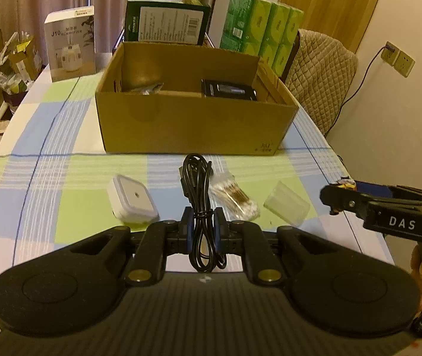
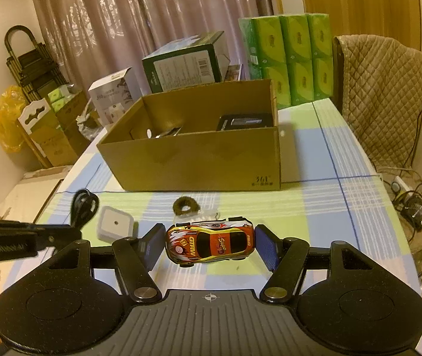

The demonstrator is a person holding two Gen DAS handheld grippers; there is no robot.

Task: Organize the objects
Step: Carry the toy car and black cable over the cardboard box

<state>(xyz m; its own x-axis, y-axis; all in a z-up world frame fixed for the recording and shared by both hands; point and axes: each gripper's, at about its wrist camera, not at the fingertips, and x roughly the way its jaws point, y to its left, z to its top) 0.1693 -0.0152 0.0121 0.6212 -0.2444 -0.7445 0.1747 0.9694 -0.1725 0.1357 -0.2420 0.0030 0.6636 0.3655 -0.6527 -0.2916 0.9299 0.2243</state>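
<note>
Toy car (image 2: 209, 243) lies crosswise on the tabletop (image 2: 329, 207), its long axis running left to right, so nose and tail each face one blue pad of the right tongs (image 2: 209, 244). Those tongs stand apart around it, a narrow gap showing at each end, and nothing is pinched yet. Closing them would grip the car end to end, along its length, which I judge less steady than a grip across its sides.

Just to the left, the bundled black cable (image 1: 200, 207) lies lengthwise, pointing away towards the cardboard box (image 1: 193, 124). The left tongs (image 1: 202, 225) sit with one finger on either side of its middle, drawn close together; they seem clamped on it, though the view does not settle whether the pads truly press.

Around the cable rest a white square case (image 1: 132, 200), a packet of cotton swabs (image 1: 234, 198) and a small clear case (image 1: 286, 206); a dark ring (image 2: 185, 206) lies beyond the car. The box stands straight ahead of both hands, open at the top, with some things already inside. Each hand is nearest its own item, so neither need cross the other.
</note>
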